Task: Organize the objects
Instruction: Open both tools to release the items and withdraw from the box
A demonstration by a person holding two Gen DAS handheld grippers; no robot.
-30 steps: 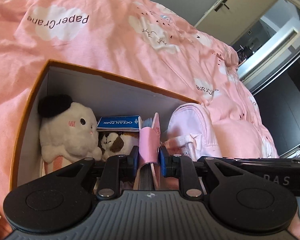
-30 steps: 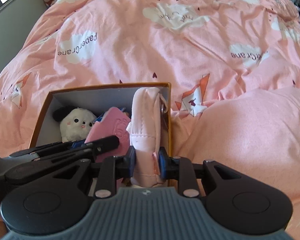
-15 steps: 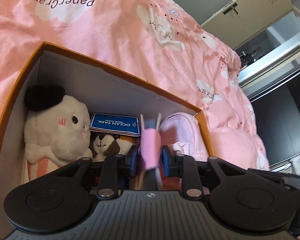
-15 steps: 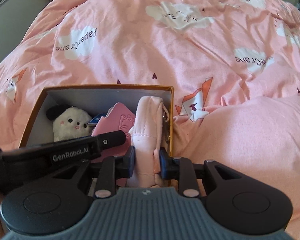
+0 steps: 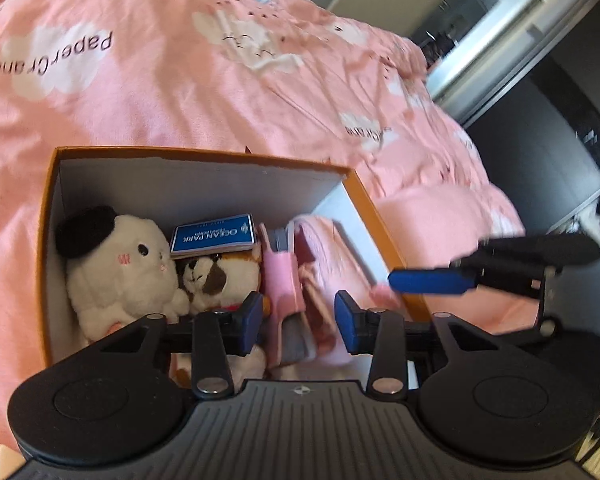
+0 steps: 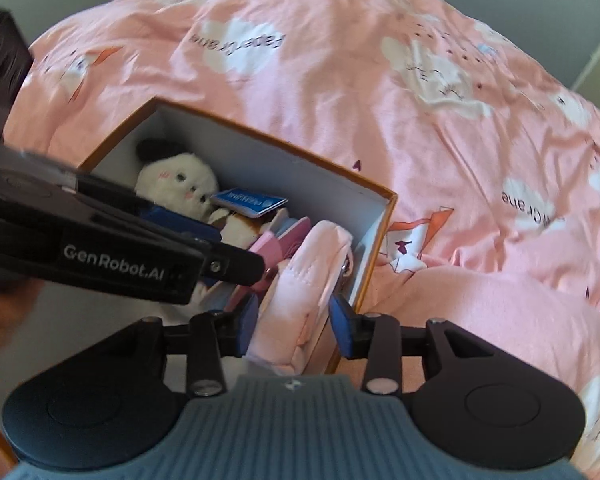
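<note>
An orange box (image 5: 204, 154) (image 6: 284, 146) lies on the bed. It holds a white plush with a black ear (image 5: 116, 264) (image 6: 176, 184), a brown-and-white dog plush (image 5: 216, 276), a blue card pack (image 5: 214, 236) (image 6: 248, 200), a pink notebook (image 5: 280, 276) and a pink pouch (image 6: 304, 276) (image 5: 328, 240). My left gripper (image 5: 300, 322) hangs over the box, jaws closing. The notebook stands between its pads, which do not press on it. My right gripper (image 6: 295, 324) straddles the pouch at the box's right wall, jaws opening, pads just off the fabric.
A pink duvet (image 5: 220, 60) (image 6: 420, 100) with cloud prints surrounds the box and bulges just right of it. Each tool crosses the other's view: the left body (image 6: 112, 248), a right finger (image 5: 432, 282). A door and a dark opening (image 5: 540, 100) lie beyond the bed.
Both grippers were shut, the left on the pink notebook and the right on the pink pouch. Both have spread their jaws; the two things now rest in the box. The right wrist rolled.
</note>
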